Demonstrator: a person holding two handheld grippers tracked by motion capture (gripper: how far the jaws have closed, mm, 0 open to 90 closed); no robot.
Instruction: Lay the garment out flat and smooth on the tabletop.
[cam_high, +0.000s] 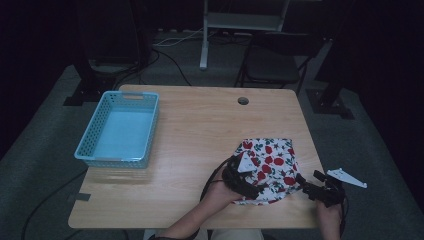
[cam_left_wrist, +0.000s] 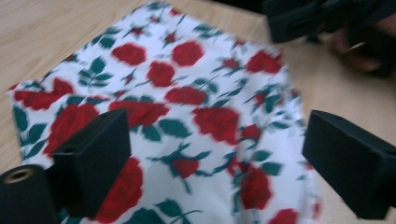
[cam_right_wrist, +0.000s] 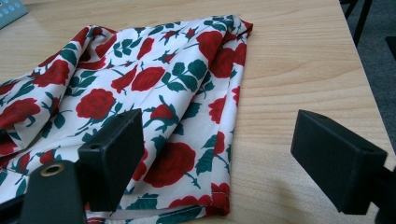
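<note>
High view: rose-print cloth (cam_high: 270, 167) lies folded at lower right of the wooden table (cam_high: 200, 130), its right side near the table's right edge. Left gripper (cam_high: 255, 190) sits over the cloth's lower left part; right gripper (cam_high: 311, 189) is at the cloth's lower right corner, close to the table's front edge. A blue perforated basket (cam_high: 120, 127) stands at the left, well apart from the cloth, with bare tabletop between. A round cable hole (cam_high: 243, 101) sits near the far edge. A black chair (cam_high: 275, 62) stands beyond the table.

Left gripper view: picture blurred. Jaws stand wide apart above the cloth (cam_left_wrist: 187, 112), gripping nothing. The other gripper (cam_left_wrist: 322, 16) shows dark at upper right. Bare wood at upper left and right.

Right gripper view: jaws released, wide, holding nothing. Cloth (cam_right_wrist: 154, 93) fills the left and centre; its hemmed edge runs down between the jaws. Right jaw is over bare wood. Table's edge at far right, floor beyond. Basket corner (cam_right_wrist: 9, 10) at upper left.
</note>
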